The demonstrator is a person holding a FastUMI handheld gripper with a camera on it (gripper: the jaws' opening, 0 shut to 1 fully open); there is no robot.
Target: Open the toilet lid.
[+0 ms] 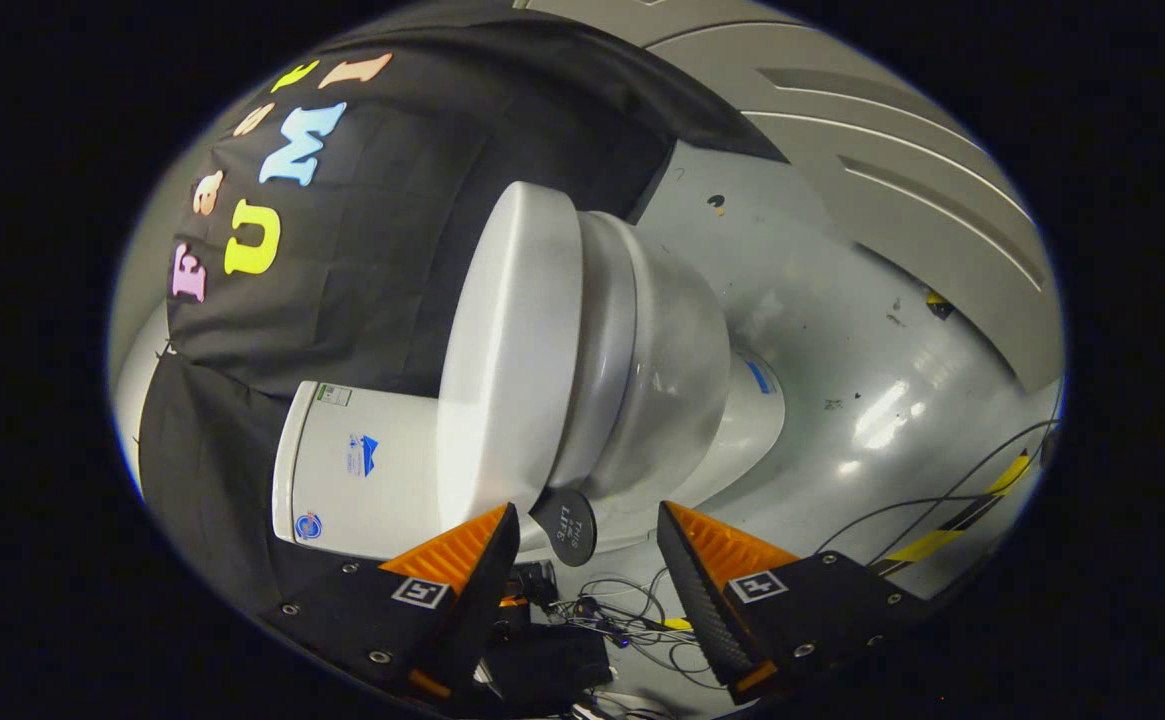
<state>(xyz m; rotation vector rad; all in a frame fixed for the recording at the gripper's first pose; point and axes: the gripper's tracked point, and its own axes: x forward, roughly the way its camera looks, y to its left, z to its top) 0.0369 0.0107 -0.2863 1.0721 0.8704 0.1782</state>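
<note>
The view is rolled sideways. A white toilet stands on the grey floor against the black cloth wall. Its lid (512, 340) lies shut on the bowl (662, 370), and the white tank (362, 470) sits behind it. My gripper (587, 510) is open, with nothing held between its fingers. The fingertips (492, 530) hover just short of the lid's edge, where lid and bowl meet, and do not touch it. A small black round disc (564, 527) shows in the gap between the fingers, beside the toilet's base.
Loose black cables (622, 620) lie on the glossy grey floor (842, 330) just under the fingers. Yellow-and-black tape (952, 530) runs along the floor to one side. A grey ribbed wall panel (892, 130) bounds the floor beyond the toilet.
</note>
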